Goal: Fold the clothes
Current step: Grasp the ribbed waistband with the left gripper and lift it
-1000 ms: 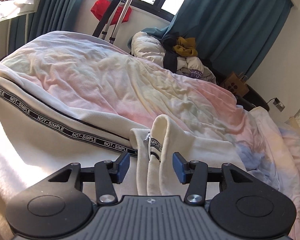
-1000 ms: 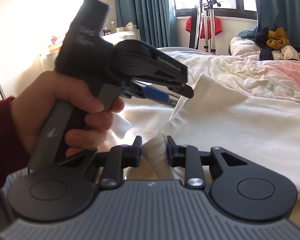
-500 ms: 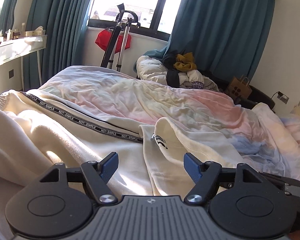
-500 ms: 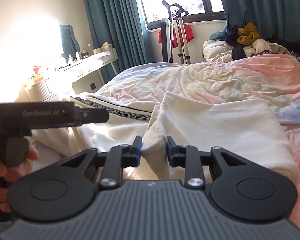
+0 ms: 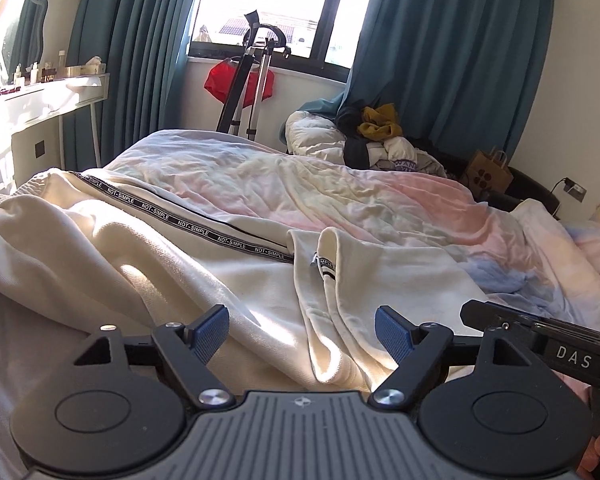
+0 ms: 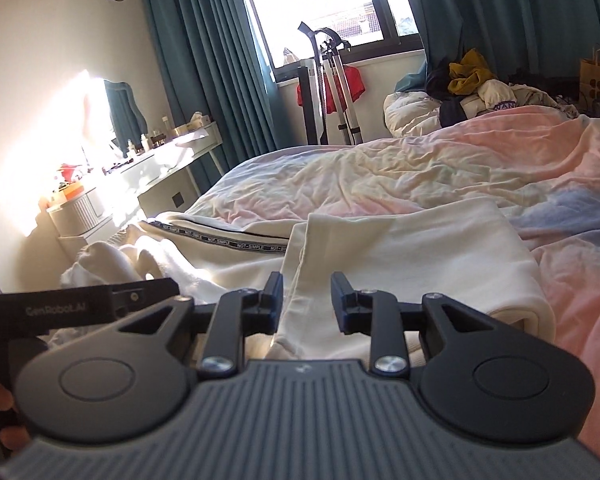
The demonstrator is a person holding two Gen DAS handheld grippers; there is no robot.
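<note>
Newly released cream garment (image 5: 260,300), rumpled bed (image 5: 380,200)

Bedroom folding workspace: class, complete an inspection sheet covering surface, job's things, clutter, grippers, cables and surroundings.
Surface: rumpled pastel pink, yellow and blue bedspread over the bed.
Job's things: cream fleece garment with black NOT-SIMPLE tape stripe, partly folded, one edge doubled over.
Clutter: heap of white, dark and mustard clothes beyond the bed; brown paper bag.
Grippers: left hand-held gripper open, above the garment; right hand-held gripper jaws partly apart, cream fold lying between them.
Cables: black plug lead at the wall socket.
Surroundings: teal curtains, bright window, white dressing table, folded metal stand.
</note>
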